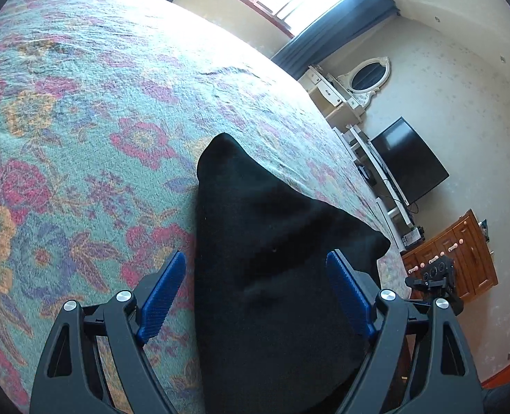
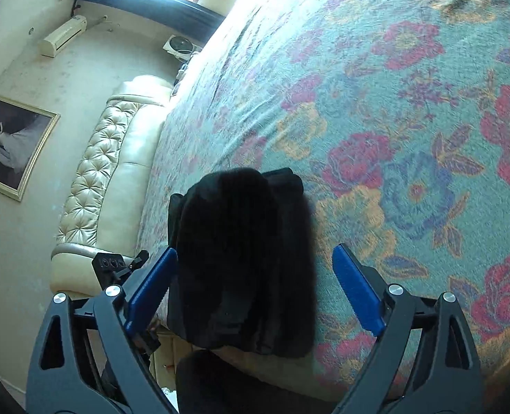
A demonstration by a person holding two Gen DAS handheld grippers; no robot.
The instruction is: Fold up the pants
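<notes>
Left wrist view: the left gripper (image 1: 256,269) is hovering over the bed (image 1: 82,120) with its blue pads (image 1: 162,296) standing wide apart. The black pants (image 1: 272,258) are lying between the pads, on the floral bedspread near the bed's edge, one corner pointing away from the camera and another sticking out past the right pad. Neither pad is pressing on the cloth as far as the frame shows. Beyond the bed edge a dark TV (image 1: 410,162) is sitting on a white stand, a wooden cabinet (image 1: 462,258) is standing low against the wall, and an oval mirror (image 1: 369,76) is hanging above a white dresser. Blue curtains (image 1: 324,27) are framing a bright window. The other gripper's black body is peeking in by the cabinet. Nothing is blocking the pants from above.

Right wrist view: the right gripper (image 2: 255,265) is also standing with pads apart, clamping nothing. The pants (image 2: 241,258) are sitting as a folded bundle at the bed's (image 2: 393,103) near edge, closer to the left pad (image 2: 151,289), which is just beside the cloth; whether it is touching is unclear. The right pad is well apart from the bundle. A cream tufted headboard (image 2: 99,179) is running along the left, a framed picture (image 2: 10,145) and an air conditioner (image 2: 63,36) are on the wall.
</notes>
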